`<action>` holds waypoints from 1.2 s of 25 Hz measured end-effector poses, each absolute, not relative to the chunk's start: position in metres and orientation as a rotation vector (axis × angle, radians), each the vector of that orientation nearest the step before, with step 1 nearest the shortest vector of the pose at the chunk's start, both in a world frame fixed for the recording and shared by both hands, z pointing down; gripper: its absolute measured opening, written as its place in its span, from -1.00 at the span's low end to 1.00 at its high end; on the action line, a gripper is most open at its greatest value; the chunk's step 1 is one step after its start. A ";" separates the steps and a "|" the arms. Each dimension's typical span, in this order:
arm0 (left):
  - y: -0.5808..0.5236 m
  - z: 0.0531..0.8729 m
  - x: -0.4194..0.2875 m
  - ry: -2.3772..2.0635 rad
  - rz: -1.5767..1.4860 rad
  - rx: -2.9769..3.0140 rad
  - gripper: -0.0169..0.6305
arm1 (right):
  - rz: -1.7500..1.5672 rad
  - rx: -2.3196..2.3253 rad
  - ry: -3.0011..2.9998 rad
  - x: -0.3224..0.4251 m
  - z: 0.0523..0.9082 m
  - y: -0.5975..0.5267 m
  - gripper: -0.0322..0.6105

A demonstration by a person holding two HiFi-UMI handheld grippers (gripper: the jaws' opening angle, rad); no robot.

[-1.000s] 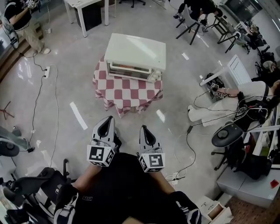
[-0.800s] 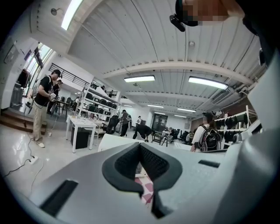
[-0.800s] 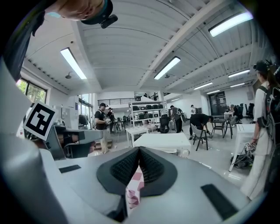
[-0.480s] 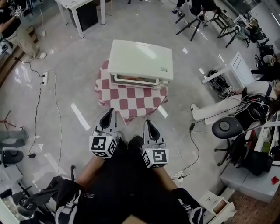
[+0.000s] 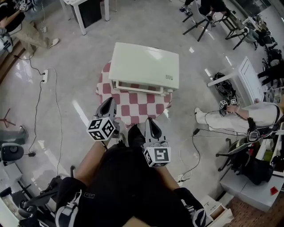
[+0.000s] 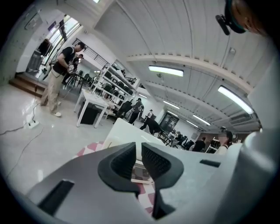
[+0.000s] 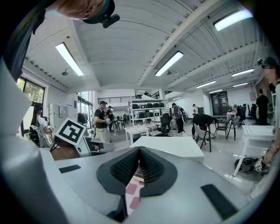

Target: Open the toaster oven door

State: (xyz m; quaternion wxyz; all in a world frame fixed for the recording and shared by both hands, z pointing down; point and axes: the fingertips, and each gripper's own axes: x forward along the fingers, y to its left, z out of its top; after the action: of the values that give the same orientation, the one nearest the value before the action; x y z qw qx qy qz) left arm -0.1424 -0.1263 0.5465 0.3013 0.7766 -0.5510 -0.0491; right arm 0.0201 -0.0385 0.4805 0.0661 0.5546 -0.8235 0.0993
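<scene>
The cream toaster oven stands on a small table under a red-and-white checked cloth. Its door faces me and is closed. My left gripper hovers at the cloth's near left edge, short of the oven. Its jaws are opening, with a narrow gap and nothing between the pads. My right gripper is lower and nearer to me, shut on nothing. Both gripper views look over the jaws at the oven's top.
Cables and a power strip lie on the floor at left. A white table stands behind the oven. A seated person with gear and chairs is at right. Another person is at far left.
I have stepped closer to the oven, which now looks larger. Both grippers moved forward towards the cloth. The left one rose and its marker cube tilted.
</scene>
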 end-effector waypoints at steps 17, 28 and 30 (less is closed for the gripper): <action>-0.233 0.655 -0.136 -1.361 -0.096 1.611 -0.37 | 0.323 1.639 -2.486 0.054 0.486 -0.139 -0.82; -0.243 0.673 -0.131 -1.308 -0.158 1.523 -0.45 | 0.335 1.656 -2.470 0.070 0.489 -0.147 -0.82; -0.243 0.673 -0.131 -1.308 -0.156 1.530 -0.46 | 0.341 1.656 -2.469 0.071 0.491 -0.146 -0.82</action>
State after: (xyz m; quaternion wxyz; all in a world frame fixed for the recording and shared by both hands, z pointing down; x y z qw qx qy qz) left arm -0.1308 -0.2428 0.6730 0.5323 0.6414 -0.5486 -0.0655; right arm 0.0705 -0.1459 0.4907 0.0748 0.5518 -0.8228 0.1138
